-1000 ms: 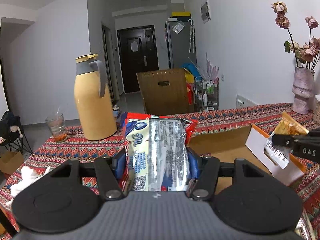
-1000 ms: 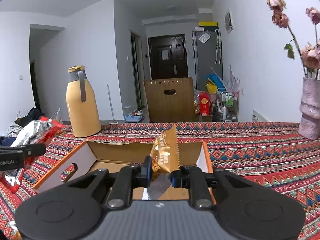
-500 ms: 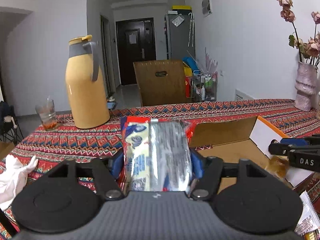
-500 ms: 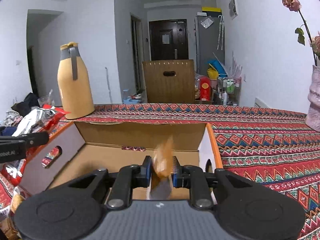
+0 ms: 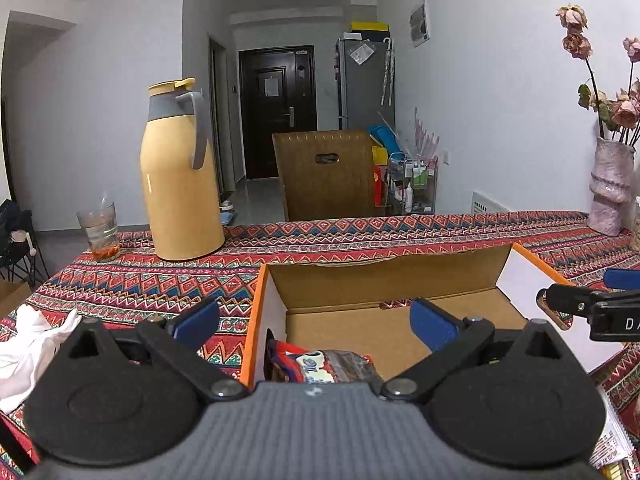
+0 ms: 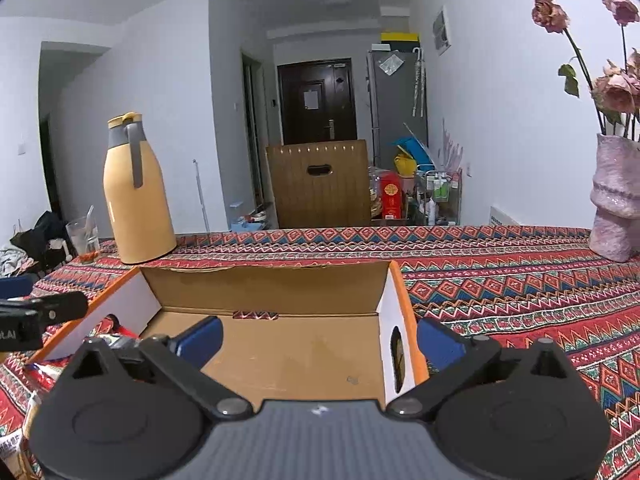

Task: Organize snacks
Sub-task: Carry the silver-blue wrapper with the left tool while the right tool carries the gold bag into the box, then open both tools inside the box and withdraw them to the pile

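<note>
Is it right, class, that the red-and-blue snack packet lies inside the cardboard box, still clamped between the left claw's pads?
Not quite. The snack packet does lie inside the cardboard box, but the left claw is opening, pads clear of it, as the left wrist view shows.

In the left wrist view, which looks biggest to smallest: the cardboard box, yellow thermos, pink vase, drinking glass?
1. cardboard box
2. yellow thermos
3. pink vase
4. drinking glass
The box is nearest, so it looks enlarged.

The letter "D" is seen in white on the right gripper [image 5: 600, 312], and "LAI" on the left gripper [image 6: 24, 322]. The snack packet [image 5: 320, 366] print cannot be read.
</note>
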`<state>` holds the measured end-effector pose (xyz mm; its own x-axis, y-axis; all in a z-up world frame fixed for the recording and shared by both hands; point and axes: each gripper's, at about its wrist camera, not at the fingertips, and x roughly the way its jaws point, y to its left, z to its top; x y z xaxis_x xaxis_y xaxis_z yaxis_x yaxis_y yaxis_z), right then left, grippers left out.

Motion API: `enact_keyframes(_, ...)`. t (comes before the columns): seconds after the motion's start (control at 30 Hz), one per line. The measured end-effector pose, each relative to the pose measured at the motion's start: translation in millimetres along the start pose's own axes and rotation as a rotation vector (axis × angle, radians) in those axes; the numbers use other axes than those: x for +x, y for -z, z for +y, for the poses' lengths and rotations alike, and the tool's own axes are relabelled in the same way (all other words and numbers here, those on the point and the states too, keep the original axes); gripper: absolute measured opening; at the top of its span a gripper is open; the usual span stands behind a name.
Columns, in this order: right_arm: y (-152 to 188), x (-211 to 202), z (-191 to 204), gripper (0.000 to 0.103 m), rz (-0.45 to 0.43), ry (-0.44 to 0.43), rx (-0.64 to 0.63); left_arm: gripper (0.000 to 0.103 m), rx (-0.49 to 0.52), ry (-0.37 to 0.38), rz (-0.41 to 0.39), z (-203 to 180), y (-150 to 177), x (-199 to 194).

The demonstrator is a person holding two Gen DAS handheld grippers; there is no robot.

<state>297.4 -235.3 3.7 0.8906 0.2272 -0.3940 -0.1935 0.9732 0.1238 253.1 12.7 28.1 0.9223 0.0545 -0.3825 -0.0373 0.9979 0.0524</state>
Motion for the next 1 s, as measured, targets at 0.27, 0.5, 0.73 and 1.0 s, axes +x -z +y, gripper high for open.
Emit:
enact_keyframes(0.27,-3,-9,-2,0.103,-0.020,0.001,0.006,0.103,0.011,-0.012,0.001,-7,-3,-6)
enact_keyframes(0.5,-10,-25,1,0.103,-0.038,0.014,0.001,0.103,0.007,-0.005,0.004,-4,-11,-19)
enact_keyframes(0.73,-10,-56,10,0.103,-0.051,0.022,-0.036,0.103,0.023,-0.010,0.012,1,-6,-44)
enact_keyframes(1.0,11,-105,20,0.103,-0.042,0.013,-0.069,0.103,0.039,0.009,0.001,9,12,-90)
